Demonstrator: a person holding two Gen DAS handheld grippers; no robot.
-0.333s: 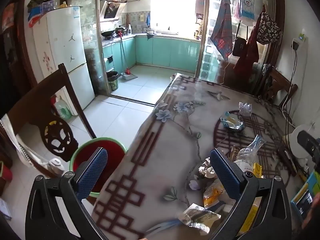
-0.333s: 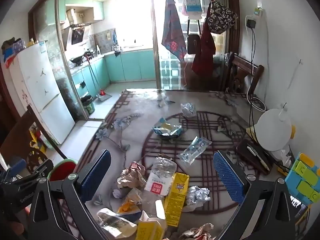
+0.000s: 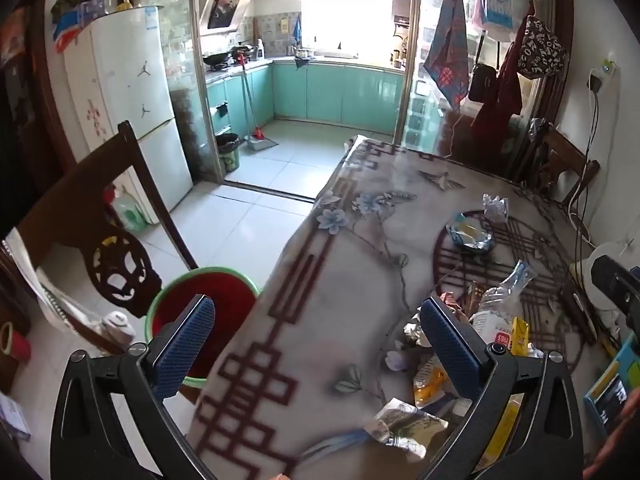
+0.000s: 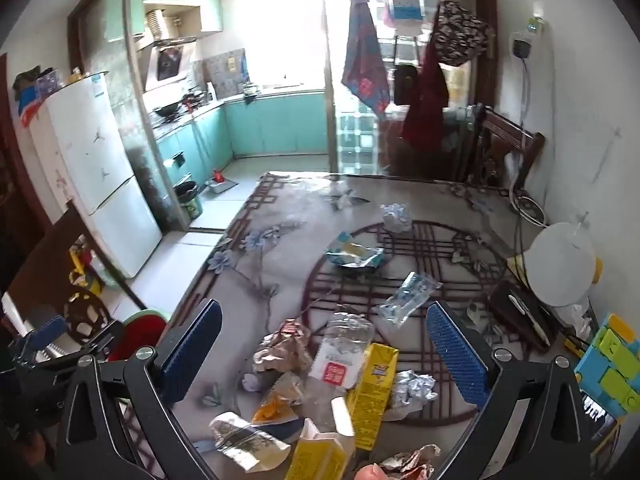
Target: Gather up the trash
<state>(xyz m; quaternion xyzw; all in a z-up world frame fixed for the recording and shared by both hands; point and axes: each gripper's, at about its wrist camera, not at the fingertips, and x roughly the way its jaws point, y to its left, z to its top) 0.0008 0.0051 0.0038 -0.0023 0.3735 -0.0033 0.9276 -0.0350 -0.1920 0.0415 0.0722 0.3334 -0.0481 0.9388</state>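
Observation:
A pile of trash lies on the patterned table (image 4: 280, 216): a crushed clear bottle (image 4: 340, 356), a yellow carton (image 4: 374, 388), crumpled foil (image 4: 412, 390), a brown paper wad (image 4: 282, 350) and an orange wrapper (image 4: 276, 400). Farther back lie a plastic bag (image 4: 408, 298), a blue wrapper (image 4: 354, 254) and a foil wad (image 4: 396, 216). My right gripper (image 4: 324, 356) is open above the pile. My left gripper (image 3: 316, 344) is open over the table's left edge (image 3: 304, 264), with a red bin with a green rim (image 3: 208, 300) below its left finger. The pile also shows in the left wrist view (image 3: 492, 328).
A dark wooden chair (image 3: 108, 240) stands left of the bin. A white lamp (image 4: 560, 264), a dark notebook with a pen (image 4: 520, 316) and coloured blocks (image 4: 612, 368) sit at the table's right side. A fridge (image 3: 128, 112) and the kitchen doorway lie beyond.
Both grippers have barely moved; the views are nearly the same as 0.3 s ago.

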